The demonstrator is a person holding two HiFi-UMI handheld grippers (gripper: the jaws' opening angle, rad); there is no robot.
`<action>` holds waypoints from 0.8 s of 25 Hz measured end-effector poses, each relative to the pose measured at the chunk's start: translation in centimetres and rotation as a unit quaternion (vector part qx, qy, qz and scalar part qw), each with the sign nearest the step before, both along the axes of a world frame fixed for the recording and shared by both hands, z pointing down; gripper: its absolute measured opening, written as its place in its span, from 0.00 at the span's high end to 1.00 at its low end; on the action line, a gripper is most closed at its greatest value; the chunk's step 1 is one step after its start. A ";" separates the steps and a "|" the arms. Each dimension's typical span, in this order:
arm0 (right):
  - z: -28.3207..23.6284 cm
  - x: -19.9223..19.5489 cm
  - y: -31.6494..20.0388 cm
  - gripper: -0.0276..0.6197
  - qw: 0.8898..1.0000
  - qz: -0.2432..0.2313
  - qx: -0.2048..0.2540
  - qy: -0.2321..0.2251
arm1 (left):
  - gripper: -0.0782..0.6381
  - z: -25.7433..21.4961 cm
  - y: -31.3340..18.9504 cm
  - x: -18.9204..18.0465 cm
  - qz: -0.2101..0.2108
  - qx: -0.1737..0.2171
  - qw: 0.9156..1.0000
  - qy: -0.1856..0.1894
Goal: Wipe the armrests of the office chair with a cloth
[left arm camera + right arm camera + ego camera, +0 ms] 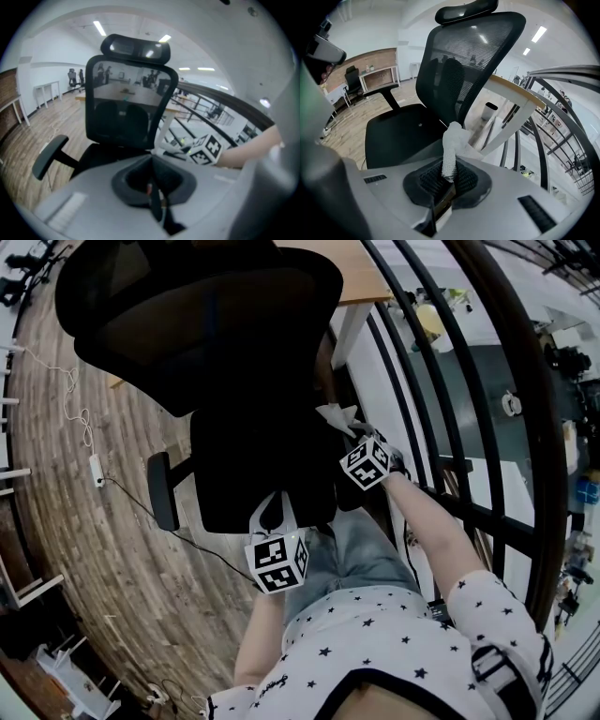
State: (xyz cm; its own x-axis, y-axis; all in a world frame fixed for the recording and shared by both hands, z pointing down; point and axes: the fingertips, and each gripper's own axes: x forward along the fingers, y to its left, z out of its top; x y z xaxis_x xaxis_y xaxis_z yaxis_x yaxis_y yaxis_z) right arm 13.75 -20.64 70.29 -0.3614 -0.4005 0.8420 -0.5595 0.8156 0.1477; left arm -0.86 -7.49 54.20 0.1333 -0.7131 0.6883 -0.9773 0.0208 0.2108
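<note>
A black mesh office chair (239,381) stands in front of me; its seat (398,131) is bare. The chair's left armrest (161,488) sticks out free over the floor. My right gripper (349,432) is at the chair's right side, shut on a white cloth (451,150) that stands up from the jaws; that cloth (336,415) covers the spot where the right armrest lies, so the armrest itself is hidden. My left gripper (272,514) hovers at the seat's front edge, shut with nothing in it (151,186). From it I see the right gripper's marker cube (206,151).
A black curved railing (441,381) runs close along the chair's right side. A wooden desk (361,273) with a white leg (513,124) stands behind the backrest. A cable and a power strip (97,468) lie on the wood floor to the left.
</note>
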 end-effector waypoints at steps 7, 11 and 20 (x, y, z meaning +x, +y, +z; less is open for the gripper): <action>0.1 0.2 0.2 0.91 1.000 0.011 -0.014 0.000 | 0.88 0.0 0.6 0.4 0.001 -0.001 1.000 0.001; 0.0 0.0 0.4 0.91 1.000 0.011 -0.018 0.006 | 0.88 -0.3 0.8 0.4 0.004 0.000 1.000 0.002; 0.0 0.2 2.4 0.91 1.000 0.007 -0.021 0.014 | 0.88 -0.6 2.2 0.3 0.010 0.003 1.000 0.002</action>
State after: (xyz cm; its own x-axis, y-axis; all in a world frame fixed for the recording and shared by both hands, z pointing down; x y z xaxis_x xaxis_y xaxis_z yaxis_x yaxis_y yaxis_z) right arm 13.97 -18.24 70.27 -0.3316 -0.3694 0.8681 -0.5668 0.8136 0.1297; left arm -0.53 -5.28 53.60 0.1509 -0.7142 0.6835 -0.9766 -0.0003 0.2152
